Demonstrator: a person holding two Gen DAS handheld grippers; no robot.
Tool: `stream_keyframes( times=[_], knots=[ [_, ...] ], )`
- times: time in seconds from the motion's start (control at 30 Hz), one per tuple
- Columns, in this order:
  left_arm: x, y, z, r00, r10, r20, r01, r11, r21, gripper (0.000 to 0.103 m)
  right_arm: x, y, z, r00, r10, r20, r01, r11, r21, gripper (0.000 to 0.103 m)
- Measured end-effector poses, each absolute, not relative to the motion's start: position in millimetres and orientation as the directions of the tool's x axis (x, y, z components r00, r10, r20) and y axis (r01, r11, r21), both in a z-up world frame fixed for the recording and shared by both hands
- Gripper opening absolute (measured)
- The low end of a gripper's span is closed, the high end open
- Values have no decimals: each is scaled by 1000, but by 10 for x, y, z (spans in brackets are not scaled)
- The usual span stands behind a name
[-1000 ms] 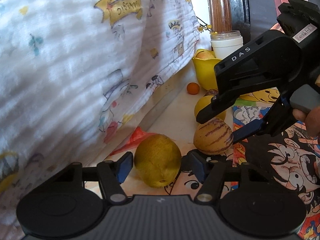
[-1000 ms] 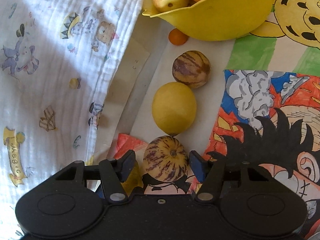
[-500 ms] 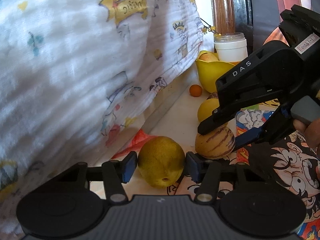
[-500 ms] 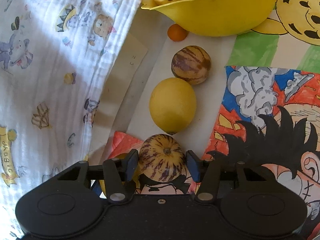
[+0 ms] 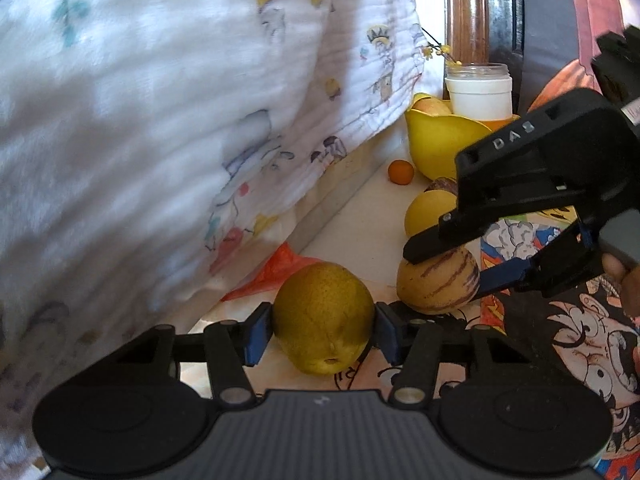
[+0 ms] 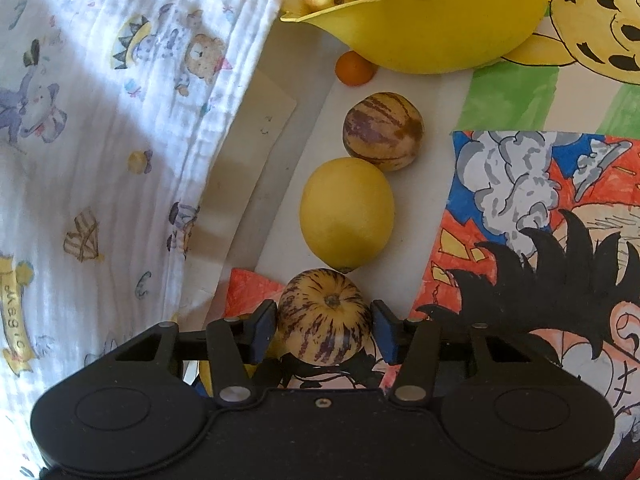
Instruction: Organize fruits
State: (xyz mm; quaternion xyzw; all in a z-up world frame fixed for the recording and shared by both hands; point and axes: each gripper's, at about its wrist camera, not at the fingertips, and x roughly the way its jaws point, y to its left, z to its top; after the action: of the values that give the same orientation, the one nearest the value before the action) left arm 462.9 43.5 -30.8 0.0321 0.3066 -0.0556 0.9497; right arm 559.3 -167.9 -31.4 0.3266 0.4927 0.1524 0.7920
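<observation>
Covering the table (image 5: 352,216) are bright cartoon drawings, with a white printed cloth (image 5: 160,120) draped along its left edge. From the left wrist, the left tool (image 5: 324,330) has just closed, both blue pads pressing a green-yellow pear (image 5: 322,316); the right tool (image 5: 452,260) beside it clamps one striped fruit (image 5: 440,280). From the right wrist, that tool (image 6: 324,330) pinches the striped fruit (image 6: 324,318), its jaws having just narrowed. Beyond lie one lemon (image 6: 347,212), a second striped fruit (image 6: 383,130), one small orange fruit (image 6: 354,68) and one yellow bowl (image 6: 440,28).
</observation>
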Motion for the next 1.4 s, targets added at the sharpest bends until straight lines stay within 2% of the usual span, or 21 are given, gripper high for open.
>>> stream_keyframes(
  times=[0.6,1.1,1.4],
  knots=[
    [4380,492,-280,806,-135,-577,129,990,-51,58,5276,-1953,-345,500,629,-594,-4,688,726,52],
    [3919,471,-114,820,-197,-537,160,980,-114,58,4680,-2075,-53,467,649,-601,-88,711,698,52],
    [3507,425,29,829,-243,-504,184,969,-165,58,4244,-2179,259,498,659,-563,-121,696,708,52]
  ],
)
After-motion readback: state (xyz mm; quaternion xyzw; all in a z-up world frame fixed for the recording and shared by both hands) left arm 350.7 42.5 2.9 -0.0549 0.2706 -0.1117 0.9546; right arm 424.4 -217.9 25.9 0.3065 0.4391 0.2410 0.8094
